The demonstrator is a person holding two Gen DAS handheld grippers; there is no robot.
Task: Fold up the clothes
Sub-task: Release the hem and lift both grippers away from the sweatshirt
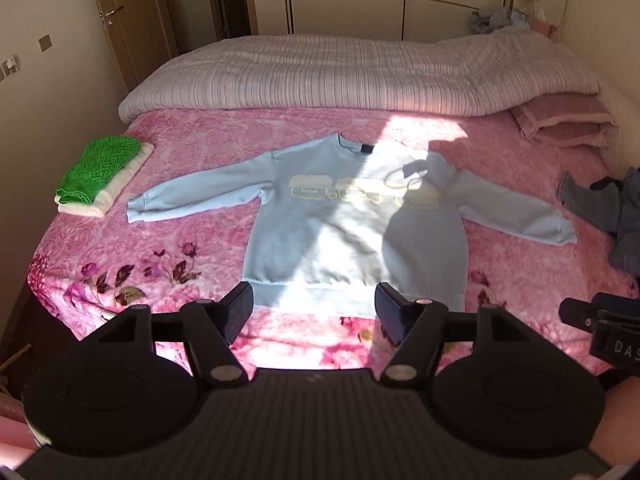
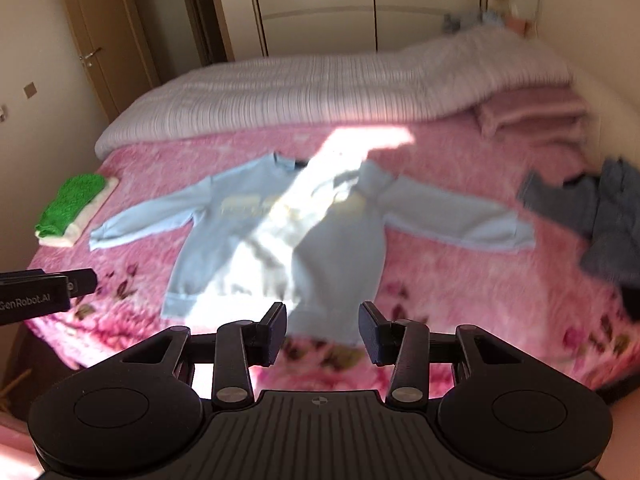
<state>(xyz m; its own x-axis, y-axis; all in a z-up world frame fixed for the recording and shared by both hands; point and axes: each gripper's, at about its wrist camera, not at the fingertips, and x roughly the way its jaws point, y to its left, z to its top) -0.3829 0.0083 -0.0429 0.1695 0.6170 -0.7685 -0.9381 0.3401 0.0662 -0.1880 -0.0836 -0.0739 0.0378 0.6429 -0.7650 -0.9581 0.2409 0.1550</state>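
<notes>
A light blue sweatshirt [image 1: 340, 232] [image 2: 320, 248] with a pale yellow print lies flat and face up on the pink flowered blanket [image 1: 180, 148], both sleeves spread out to the sides. Its hem is nearest to me. My left gripper [image 1: 313, 300] hangs above the hem, open wide with nothing between its fingers. My right gripper [image 2: 323, 320] hovers over the hem's right part, open and empty too. Each gripper's tip shows at the edge of the other's view. The right wrist view is blurred by motion.
A folded green knit on a white cloth [image 1: 100, 168] [image 2: 70, 208] sits at the bed's left edge. A heap of grey-blue clothes [image 1: 616, 208] [image 2: 600, 216] lies at the right. A striped duvet [image 1: 360, 76] and pink pillows [image 1: 560, 120] fill the far side.
</notes>
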